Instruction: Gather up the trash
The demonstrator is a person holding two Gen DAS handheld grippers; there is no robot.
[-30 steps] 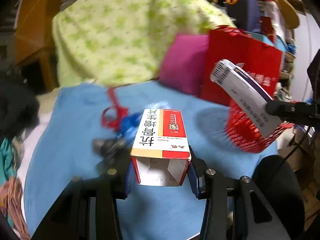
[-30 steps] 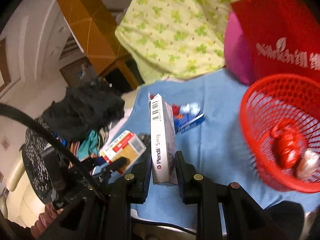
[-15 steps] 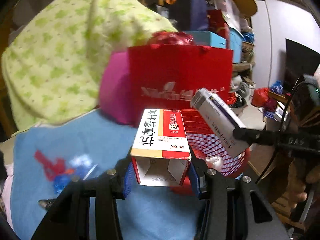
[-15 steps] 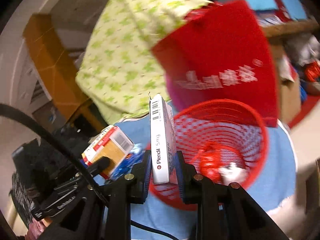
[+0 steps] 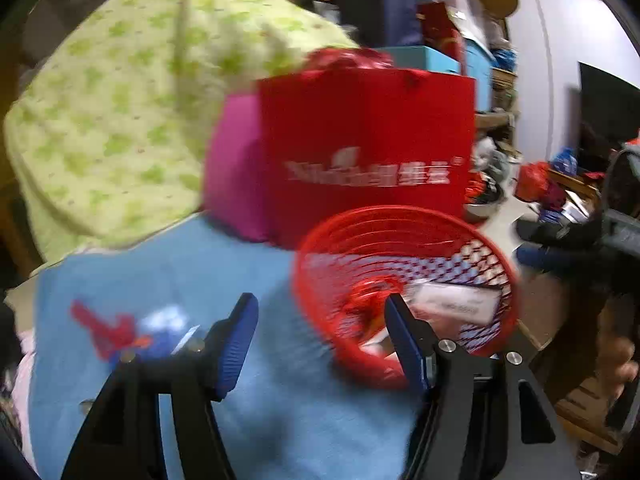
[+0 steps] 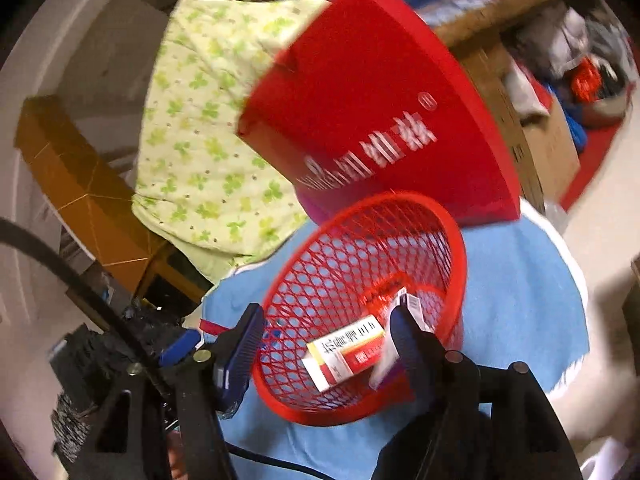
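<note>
Red plastic mesh basket [image 6: 360, 280], round, on blue cloth [image 5: 200, 264]. Both grippers, left [image 5: 320, 340] and right [image 6: 326, 344], have just been opening; jaws apart, empty. Two cardboard boxes lie inside the basket: red-white [image 6: 344, 356], white [image 5: 456, 302]. Red bag [image 5: 368, 152] just behind basket; more wrappers [image 5: 120, 330] left of it.

Red bag [image 5: 368, 152] lettering blurred; white box [image 6: 404, 312] partly behind right jaw.

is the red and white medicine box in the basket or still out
In. The red and white medicine box lies on its side inside the red mesh basket, and no jaws grip it.
</note>
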